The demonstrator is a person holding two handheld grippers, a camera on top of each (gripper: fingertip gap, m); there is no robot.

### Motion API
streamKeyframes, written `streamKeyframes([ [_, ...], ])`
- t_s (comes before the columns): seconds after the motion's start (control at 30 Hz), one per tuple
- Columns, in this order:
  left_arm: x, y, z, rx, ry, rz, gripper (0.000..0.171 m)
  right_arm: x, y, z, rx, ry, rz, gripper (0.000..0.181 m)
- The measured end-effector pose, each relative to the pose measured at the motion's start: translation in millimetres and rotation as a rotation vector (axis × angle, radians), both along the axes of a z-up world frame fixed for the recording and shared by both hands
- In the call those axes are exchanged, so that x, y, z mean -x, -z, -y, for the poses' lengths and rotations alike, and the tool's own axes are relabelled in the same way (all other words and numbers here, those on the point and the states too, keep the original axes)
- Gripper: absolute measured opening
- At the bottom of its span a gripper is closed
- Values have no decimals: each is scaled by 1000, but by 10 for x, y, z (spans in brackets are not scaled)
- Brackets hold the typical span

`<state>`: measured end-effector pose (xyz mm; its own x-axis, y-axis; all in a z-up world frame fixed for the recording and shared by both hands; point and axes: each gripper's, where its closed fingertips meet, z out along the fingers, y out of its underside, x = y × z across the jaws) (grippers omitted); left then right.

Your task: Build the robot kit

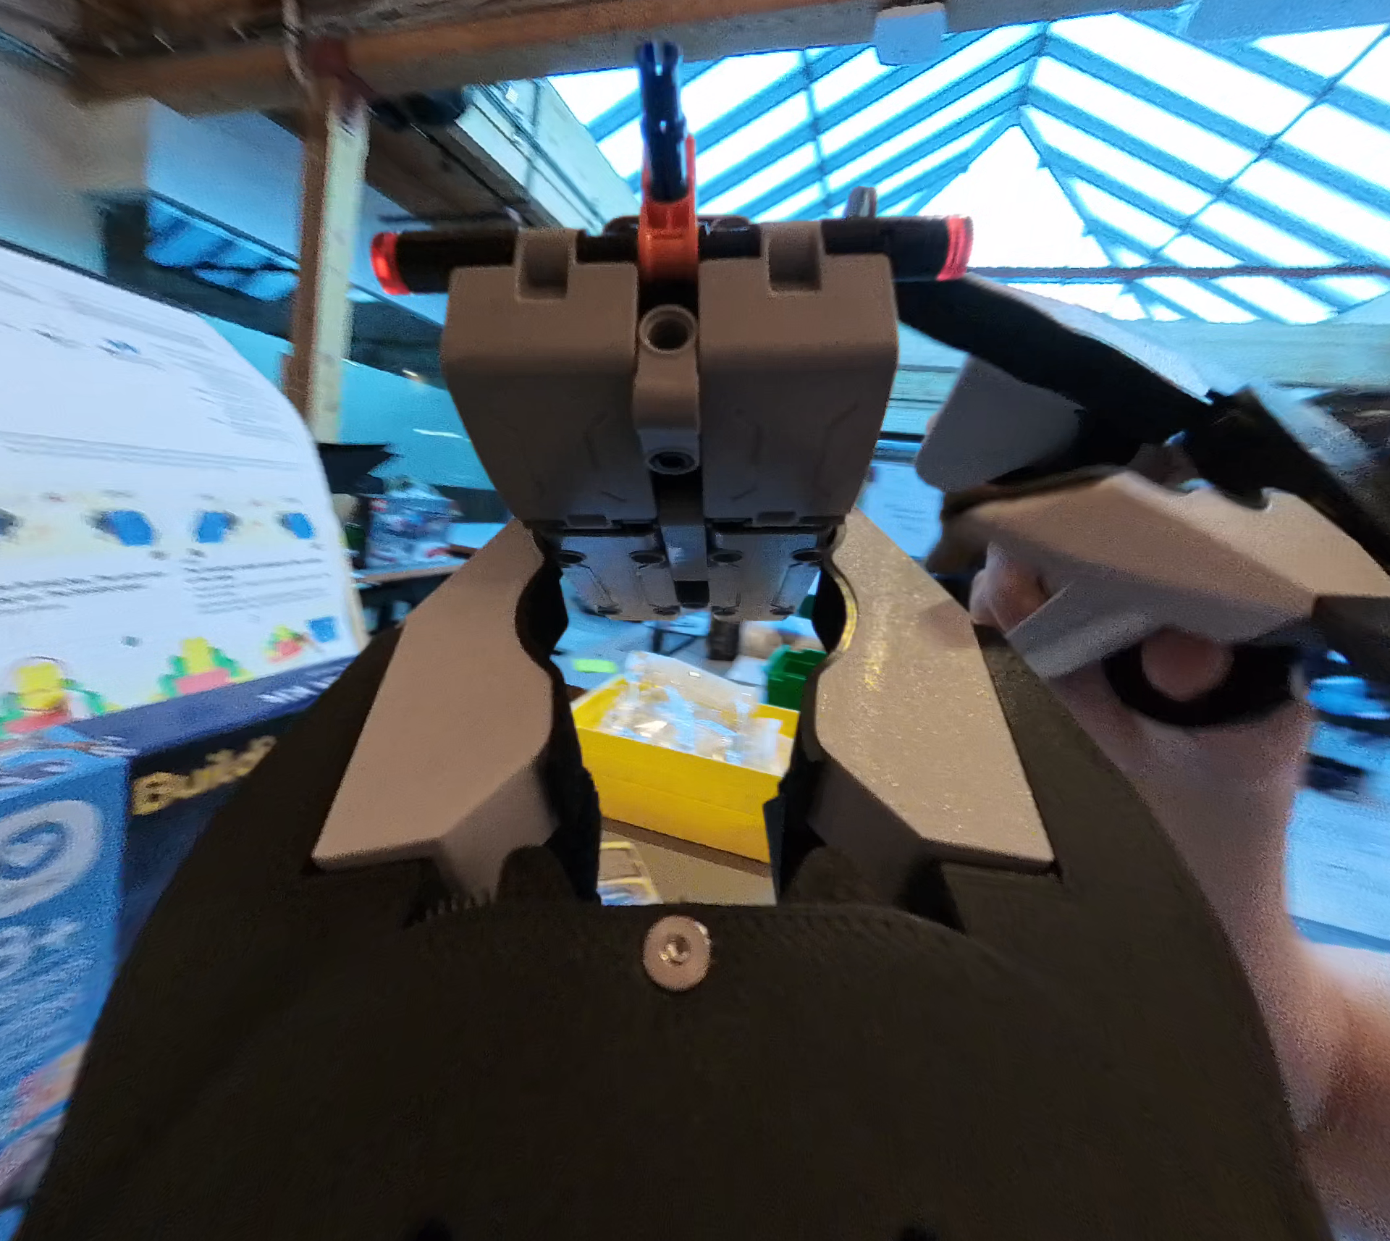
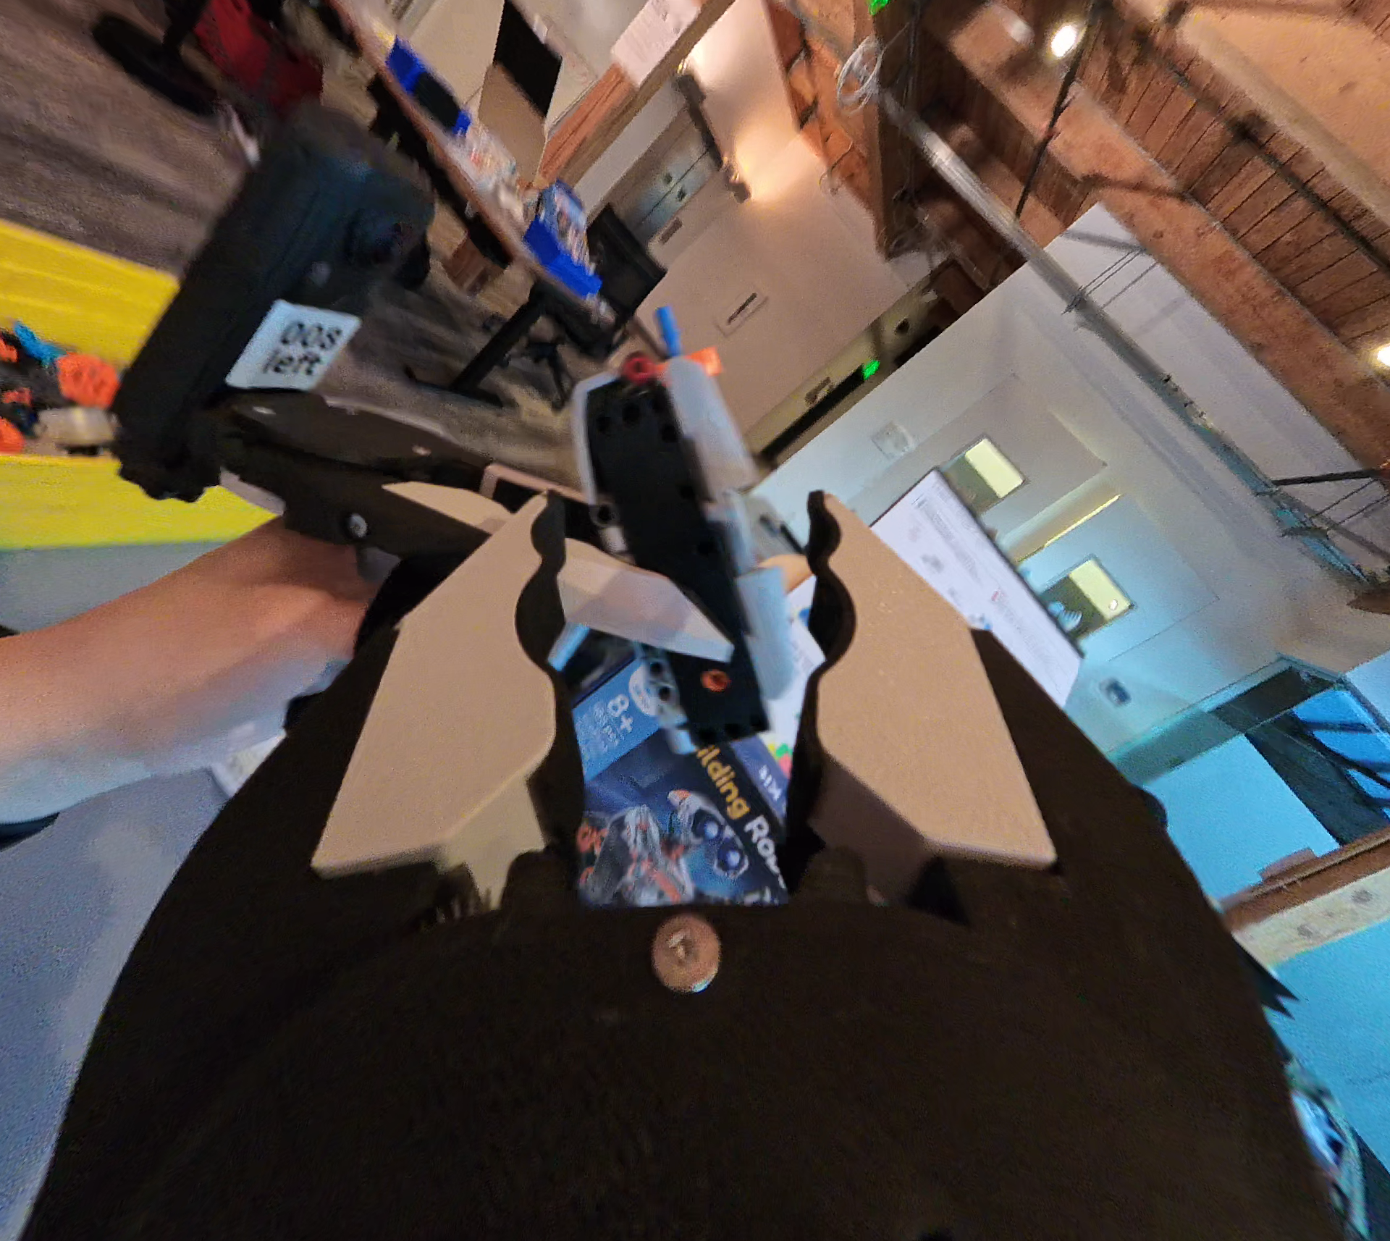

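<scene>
Gripping a grey and black brick-built assembly [image 1: 669,407] by its lower end, the left tool [image 1: 681,584] is clenched on it and holds it upright in the air. A black cross-bar with translucent red end caps [image 1: 385,263] runs across the top of the assembly; an orange connector [image 1: 668,234] carrying a blue pin [image 1: 660,114] stands above the bar.

Right tool [image 2: 686,573]: fingers parted, nothing between the pads. In the right wrist view the assembly [image 2: 677,528] sits just beyond the fingertips, tilted; whether the right tool touches it, cannot tell. A person's hand [image 1: 1173,701] holds the right tool's handle at the right of the left wrist view.

Containers: yellow bin [image 1: 677,776] on the counter below, holding clear plastic bags [image 1: 684,708]; contents of the bags too blurred to tell. Green bin [image 1: 790,671] just behind it. In the right wrist view a second yellow tray [image 2: 68,498] holds orange, blue and black parts [image 2: 68,377]. A printed blue toy box [image 2: 677,821] lies under the right tool. An instruction sheet [image 1: 150,490] stands at left.
</scene>
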<state>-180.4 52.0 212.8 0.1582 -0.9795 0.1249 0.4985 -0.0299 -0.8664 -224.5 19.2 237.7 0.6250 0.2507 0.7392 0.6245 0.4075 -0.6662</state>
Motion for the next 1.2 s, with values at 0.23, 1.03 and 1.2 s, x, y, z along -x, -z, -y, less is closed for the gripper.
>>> streamKeyframes([
  [0.23,98,292,79,20,319,-111,64,-596,116,206,333,-526,-364,80],
  [1.03,716,2380,180,286,196,-703,64,402,2432,-214,1043,-953,-376,89],
  [1.2,768,2594,40,235,117,-816,64,393,2481,-260,1044,-1030,-471,85],
])
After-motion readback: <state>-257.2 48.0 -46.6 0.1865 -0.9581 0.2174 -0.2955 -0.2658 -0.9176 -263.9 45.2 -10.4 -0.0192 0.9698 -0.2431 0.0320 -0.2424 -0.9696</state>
